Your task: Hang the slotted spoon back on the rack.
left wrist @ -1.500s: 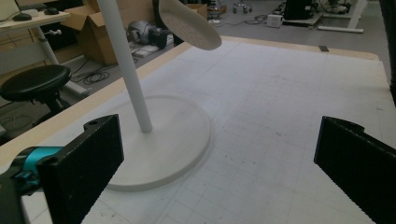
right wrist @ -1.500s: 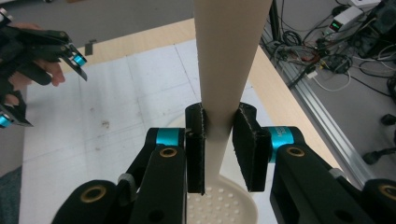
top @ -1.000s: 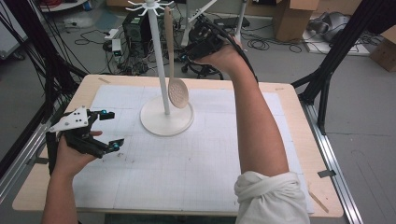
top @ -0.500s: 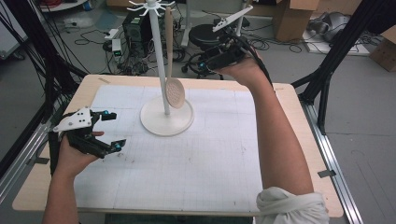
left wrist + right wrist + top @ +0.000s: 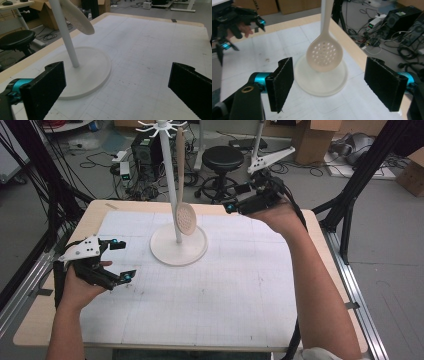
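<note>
A white stand (image 5: 178, 251) with a round base and a hook-topped pole rises at the back middle of the table. A pale slotted spoon (image 5: 186, 218) hangs from it, head down against the pole. My right gripper (image 5: 235, 200) hovers open to the right of the stand, level with the spoon head and apart from it. In the right gripper view the spoon (image 5: 324, 53) hangs between and beyond the wide jaws of that gripper (image 5: 329, 83). My left gripper (image 5: 123, 260) rests open near the table's left edge. In its own view this gripper (image 5: 117, 90) points at the stand base (image 5: 87, 72).
A white gridded mat (image 5: 230, 290) covers most of the wooden table. Behind the table stand a black stool (image 5: 223, 157), a computer tower (image 5: 145, 147), floor cables and cardboard boxes. Black frame legs (image 5: 350, 200) flank the right side.
My right gripper has drawn back from beside the top of the pole, moving right and lower. The spoon stays hanging. The left gripper has not moved.
</note>
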`<action>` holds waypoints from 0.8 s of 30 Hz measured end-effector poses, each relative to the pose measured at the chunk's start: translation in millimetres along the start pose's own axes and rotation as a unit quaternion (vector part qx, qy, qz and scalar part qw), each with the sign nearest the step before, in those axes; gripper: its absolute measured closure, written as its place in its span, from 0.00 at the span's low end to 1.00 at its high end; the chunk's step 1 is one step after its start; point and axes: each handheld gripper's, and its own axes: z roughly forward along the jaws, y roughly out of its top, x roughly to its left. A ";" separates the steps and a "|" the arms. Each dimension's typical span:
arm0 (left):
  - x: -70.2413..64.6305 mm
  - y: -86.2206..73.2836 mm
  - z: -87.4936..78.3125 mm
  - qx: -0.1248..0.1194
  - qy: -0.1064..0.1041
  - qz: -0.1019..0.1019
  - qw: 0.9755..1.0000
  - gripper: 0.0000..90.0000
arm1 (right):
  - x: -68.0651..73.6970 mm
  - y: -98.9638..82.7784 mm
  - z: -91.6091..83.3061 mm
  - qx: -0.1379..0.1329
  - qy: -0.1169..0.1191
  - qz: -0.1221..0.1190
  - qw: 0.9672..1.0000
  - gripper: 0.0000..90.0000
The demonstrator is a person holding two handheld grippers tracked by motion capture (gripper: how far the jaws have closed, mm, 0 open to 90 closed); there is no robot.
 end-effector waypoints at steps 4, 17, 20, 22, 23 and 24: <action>-0.3 -0.2 1.4 0.002 -0.002 0.001 1.000 0.02 | 4.5 -17.2 -7.1 -0.008 -0.001 0.010 1.000 0.22; 2.3 -6.5 6.0 0.008 -0.004 -0.011 1.000 0.02 | 19.5 -83.4 -22.8 -0.056 -0.005 0.034 0.998 0.18; 2.9 -9.4 8.0 0.007 -0.006 -0.015 1.000 0.02 | 24.3 -97.0 -21.1 -0.051 -0.009 0.034 0.998 0.17; 3.7 -11.2 8.8 0.008 -0.004 -0.018 1.000 0.02 | 28.3 -108.0 -20.9 -0.057 -0.015 0.032 0.998 0.17; 4.2 -11.9 9.0 0.009 -0.004 -0.018 1.000 0.02 | 30.3 -114.3 -21.2 -0.064 -0.015 0.037 0.997 0.17; 4.5 -12.2 9.0 0.010 -0.005 -0.018 1.000 0.02 | 32.6 -121.1 -21.7 -0.070 -0.014 0.043 0.997 0.16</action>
